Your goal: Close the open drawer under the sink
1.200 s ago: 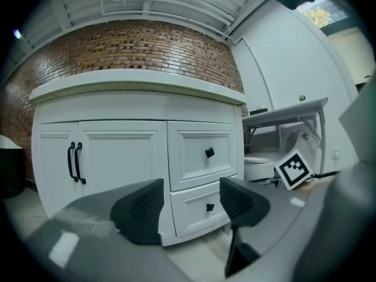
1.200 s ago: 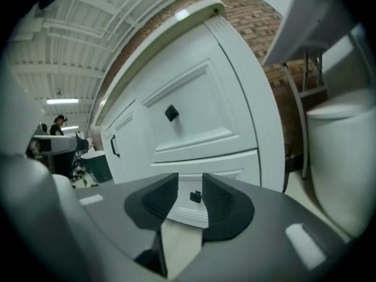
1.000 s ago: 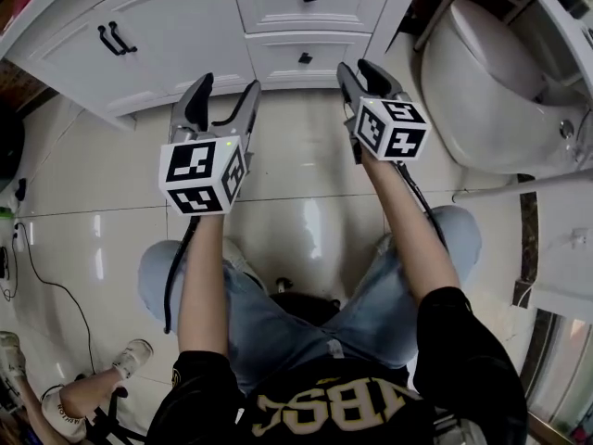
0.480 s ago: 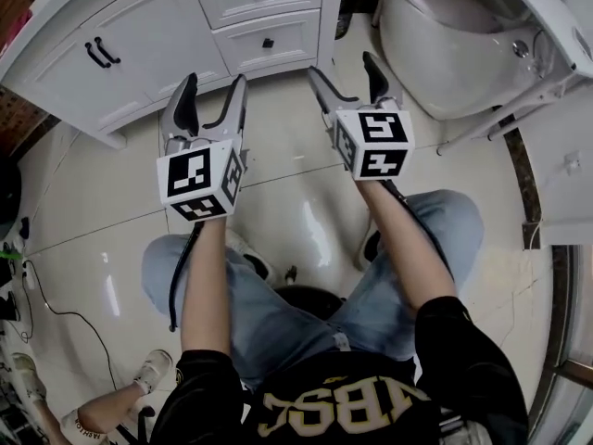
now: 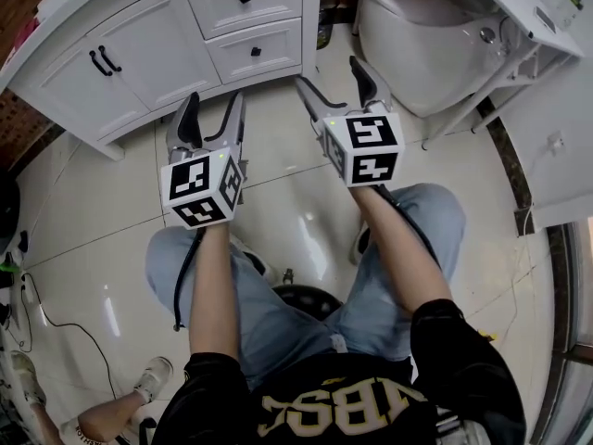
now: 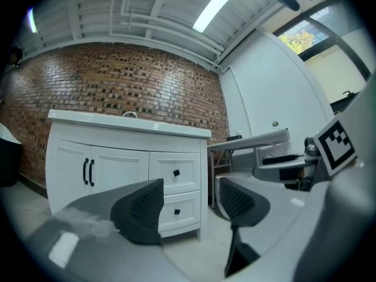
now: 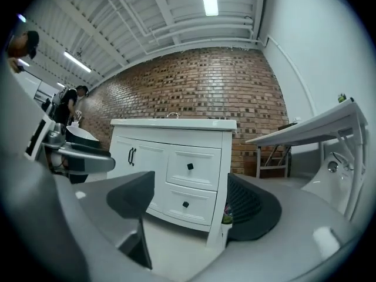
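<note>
Glossy pale floor tiles [image 5: 287, 202] and a red brick wall [image 7: 194, 81] are framing a white vanity cabinet [image 5: 157, 58], which is standing against that wall. Two drawers are sitting one above the other in the cabinet's right part, the upper drawer [image 5: 243, 0] and the lower drawer [image 5: 255, 52]. Each is carrying one black knob, and both are lying flush with the cabinet front. Two doors [image 5: 56, 91] are filling the cabinet's left part, with two black bar handles [image 5: 100, 61] running side by side where they meet.

In front of the cabinet and apart from it, the left gripper [image 5: 215, 100] is pointing at the cabinet with its jaws standing apart and only air between them. The right gripper [image 5: 329, 72] is hovering off the cabinet's right corner. Its jaws are spread wide and gripping nothing.

Right of the cabinet, one white toilet [image 5: 417, 35] is sitting on the floor, and a white folding table [image 5: 519, 12] is reaching over its far side. A small green-topped thing [image 7: 227, 217] is standing at the cabinet's right foot; I cannot tell what it is. Well in front of the cabinet, the person is sitting on a black stool [image 5: 301, 299], and one black cable [image 5: 56, 295] is trailing over the tiles.
</note>
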A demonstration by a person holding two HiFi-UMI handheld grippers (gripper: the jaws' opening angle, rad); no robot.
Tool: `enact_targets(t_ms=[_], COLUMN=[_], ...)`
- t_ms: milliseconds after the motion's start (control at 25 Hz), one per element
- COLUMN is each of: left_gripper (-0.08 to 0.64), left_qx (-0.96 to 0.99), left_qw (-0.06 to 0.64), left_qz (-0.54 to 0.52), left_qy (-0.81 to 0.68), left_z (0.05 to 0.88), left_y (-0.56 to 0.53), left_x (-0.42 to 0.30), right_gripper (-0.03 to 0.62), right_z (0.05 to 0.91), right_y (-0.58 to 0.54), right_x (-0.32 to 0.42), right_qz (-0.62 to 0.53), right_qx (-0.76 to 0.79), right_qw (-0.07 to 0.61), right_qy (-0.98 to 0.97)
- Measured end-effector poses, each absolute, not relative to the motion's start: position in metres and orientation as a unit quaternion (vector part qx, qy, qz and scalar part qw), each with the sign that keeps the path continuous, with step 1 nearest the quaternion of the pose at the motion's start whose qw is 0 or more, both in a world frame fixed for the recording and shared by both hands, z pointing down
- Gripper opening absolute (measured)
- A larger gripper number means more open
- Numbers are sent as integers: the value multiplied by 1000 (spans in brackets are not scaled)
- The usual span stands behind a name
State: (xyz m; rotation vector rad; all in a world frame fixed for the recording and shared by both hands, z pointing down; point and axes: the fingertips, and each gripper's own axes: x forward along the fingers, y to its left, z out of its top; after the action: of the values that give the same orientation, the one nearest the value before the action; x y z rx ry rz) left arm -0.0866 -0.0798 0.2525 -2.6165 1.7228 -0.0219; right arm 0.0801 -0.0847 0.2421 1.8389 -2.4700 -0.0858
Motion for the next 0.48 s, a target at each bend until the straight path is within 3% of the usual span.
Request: enact_targets(t_ms=[120,480], left_gripper=[298,298], left_qx=[-835,-818], left_qw=[0,93], left_qz=[4,-47], left_qy=[550,566], left_z=[240,219], left_y=[-73,-57], left_x=[-94,-74], right_gripper=[380,379], right_z=[232,221], right_y=[-76,-69], right_x=[83,69], right_qz=[-28,-36], right_qx=[598,590], right_qw=[15,5], right_qy=[-801,-807])
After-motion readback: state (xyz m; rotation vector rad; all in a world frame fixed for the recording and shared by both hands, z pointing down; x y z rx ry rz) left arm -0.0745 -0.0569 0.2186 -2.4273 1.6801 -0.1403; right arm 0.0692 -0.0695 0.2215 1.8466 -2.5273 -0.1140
